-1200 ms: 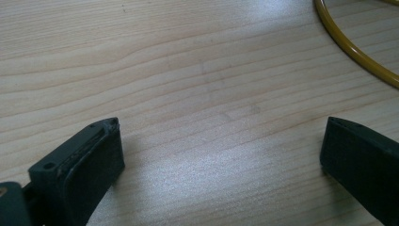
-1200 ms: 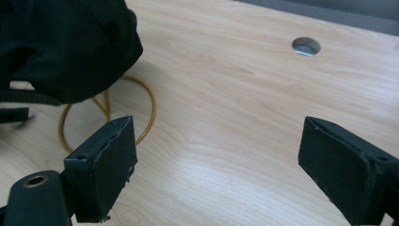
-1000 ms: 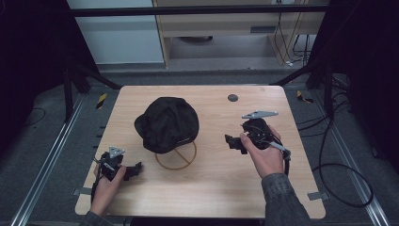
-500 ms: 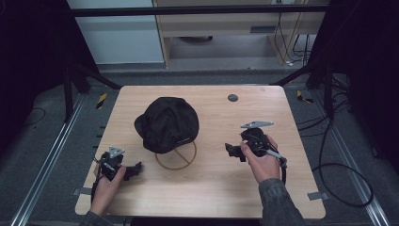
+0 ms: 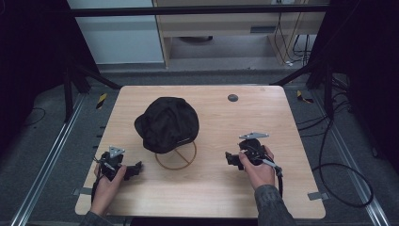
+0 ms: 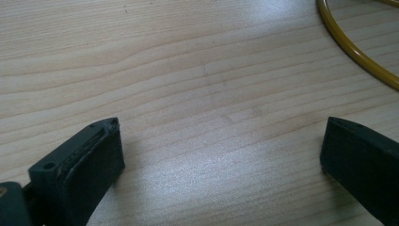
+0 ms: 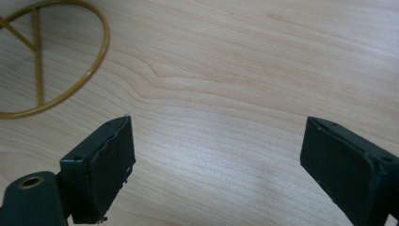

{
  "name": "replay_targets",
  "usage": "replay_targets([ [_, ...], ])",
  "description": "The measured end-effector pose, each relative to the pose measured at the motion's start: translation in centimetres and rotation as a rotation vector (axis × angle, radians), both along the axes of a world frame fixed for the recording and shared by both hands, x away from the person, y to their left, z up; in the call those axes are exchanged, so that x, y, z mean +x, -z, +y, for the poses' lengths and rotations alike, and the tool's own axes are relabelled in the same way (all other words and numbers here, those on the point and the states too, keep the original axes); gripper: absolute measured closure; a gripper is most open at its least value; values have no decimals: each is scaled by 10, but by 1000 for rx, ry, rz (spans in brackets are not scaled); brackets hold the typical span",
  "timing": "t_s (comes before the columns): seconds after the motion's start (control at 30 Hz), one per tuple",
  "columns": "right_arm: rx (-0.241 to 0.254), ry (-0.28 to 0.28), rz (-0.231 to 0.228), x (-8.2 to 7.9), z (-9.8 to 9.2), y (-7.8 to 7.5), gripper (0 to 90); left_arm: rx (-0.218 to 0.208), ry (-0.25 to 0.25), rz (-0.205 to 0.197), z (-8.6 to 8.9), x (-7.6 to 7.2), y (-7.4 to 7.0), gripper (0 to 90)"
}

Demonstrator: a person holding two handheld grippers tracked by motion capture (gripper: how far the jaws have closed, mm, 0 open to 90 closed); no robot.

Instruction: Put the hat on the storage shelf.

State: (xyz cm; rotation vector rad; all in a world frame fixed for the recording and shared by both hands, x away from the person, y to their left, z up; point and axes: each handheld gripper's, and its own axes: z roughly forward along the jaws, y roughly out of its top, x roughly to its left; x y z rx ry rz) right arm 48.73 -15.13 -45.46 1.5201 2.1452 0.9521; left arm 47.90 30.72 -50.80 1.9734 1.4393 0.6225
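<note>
Indoors, pale wooden table (image 5: pixel 211 188), grey floor (image 5: pixel 42 155)

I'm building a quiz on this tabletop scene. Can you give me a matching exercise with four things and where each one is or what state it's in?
Things:
1. black fabric cap
2. gold wire ring stand
3. small dark round disc
4. left tool

Places or states:
A. near the table's far edge, apart from everything else
B. open over bare wood, near the front left corner
C. perched on the stand, in the middle of the table
D. its ring base flat on the wood, partly under the cap

Pairs: 1-C, 2-D, 3-A, 4-B
</note>
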Motion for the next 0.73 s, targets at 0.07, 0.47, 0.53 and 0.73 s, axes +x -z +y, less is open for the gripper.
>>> replay_targets([
  [0.07,-8,8,-2,2,0,9,106,0,-5,1,0,1,0,0],
  [0.47,-86,37,-59,17,7,54,48,1,-82,-2,-5,14,0,0],
  [0.53,-79,36,-75,18,8,56,36,1,-82,-2,-5,14,0,0],
  [0.73,-76,32,-79,19,7,57,26,2,-81,-1,-4,14,0,0],
])
